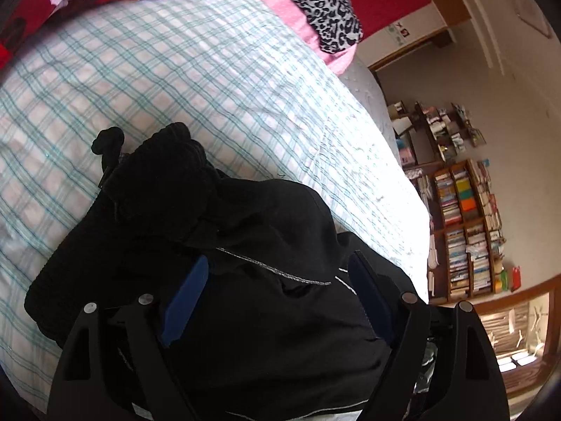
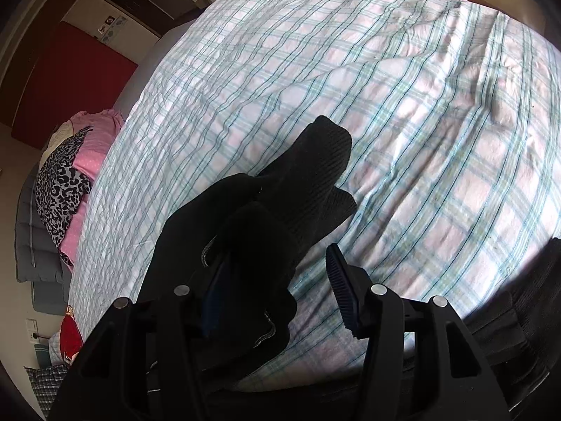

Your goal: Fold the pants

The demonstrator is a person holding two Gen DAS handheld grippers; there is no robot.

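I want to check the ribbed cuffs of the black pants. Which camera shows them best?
The right wrist view: both ribbed cuffs stand out sharply against the plaid bedsheet. In the left wrist view, the cuffs are bunched, dark, and harder to tell apart.

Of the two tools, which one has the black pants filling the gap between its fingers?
The left tool: black pants fill its open gap. The right tool has pants over one finger only, checked bedsheet showing between.

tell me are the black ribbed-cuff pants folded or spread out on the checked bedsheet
Neither: the black ribbed-cuff pants lie bunched in a crumpled heap on the checked bedsheet, cuffs sticking up, with no flat layers showing.
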